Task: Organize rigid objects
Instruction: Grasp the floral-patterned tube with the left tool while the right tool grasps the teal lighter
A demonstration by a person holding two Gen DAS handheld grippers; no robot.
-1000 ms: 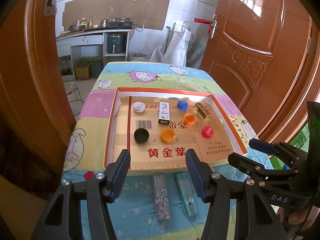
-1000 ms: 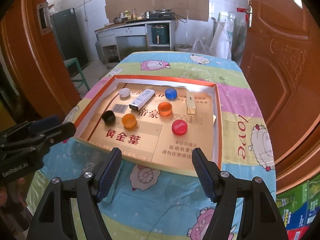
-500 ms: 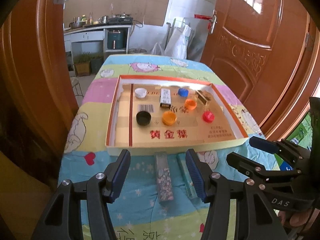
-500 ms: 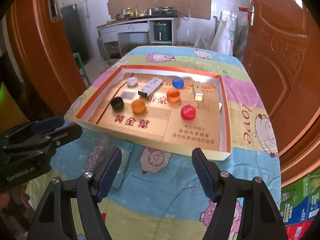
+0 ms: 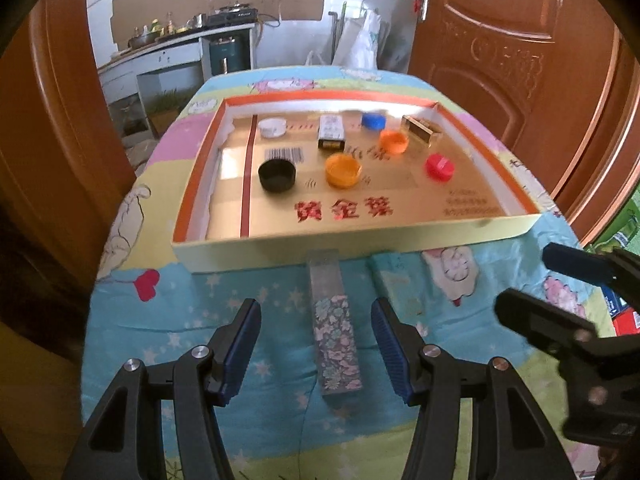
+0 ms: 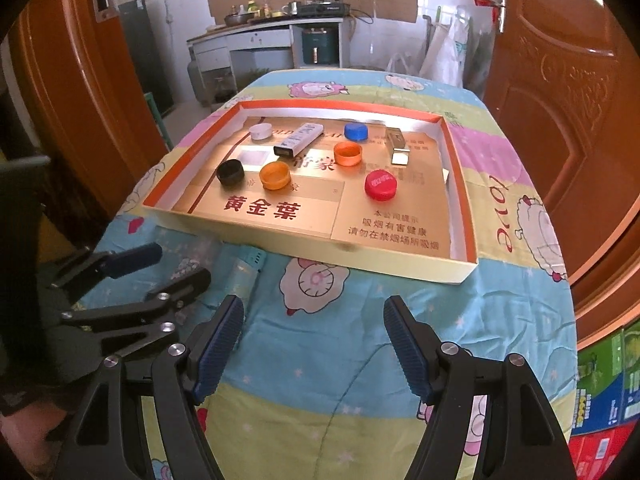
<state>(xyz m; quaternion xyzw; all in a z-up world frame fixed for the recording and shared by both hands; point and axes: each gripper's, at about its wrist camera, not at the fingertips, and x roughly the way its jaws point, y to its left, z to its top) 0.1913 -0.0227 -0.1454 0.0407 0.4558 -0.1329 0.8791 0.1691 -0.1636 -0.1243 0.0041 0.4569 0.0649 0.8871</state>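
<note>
Near the table's front edge, I'm lining my wide-open, empty left gripper (image 5: pixel 316 350) over the long floral-patterned box (image 5: pixel 335 336), closing next.

A shallow cardboard tray (image 5: pixel 352 242) lies on the table's cartoon-print cloth (image 5: pixel 192 320), and just before its near wall, at six o'clock, two long boxes lie side by side on the cloth: the floral-print box (image 5: pixel 335 330) at nine o'clock of the lighter one (image 5: pixel 394 282). Inside the tray, six bottle caps (image 6: pixel 381 185) lie spread across the floor, with a small carton (image 6: pixel 299 139) at twelve o'clock among them and a matchbox-like box (image 6: pixel 397 146) towards two o'clock. Beyond the table, at twelve o'clock, a counter (image 6: pixel 264 36) with a stove (image 6: pixel 324 8) on it stands against the far wall.
</note>
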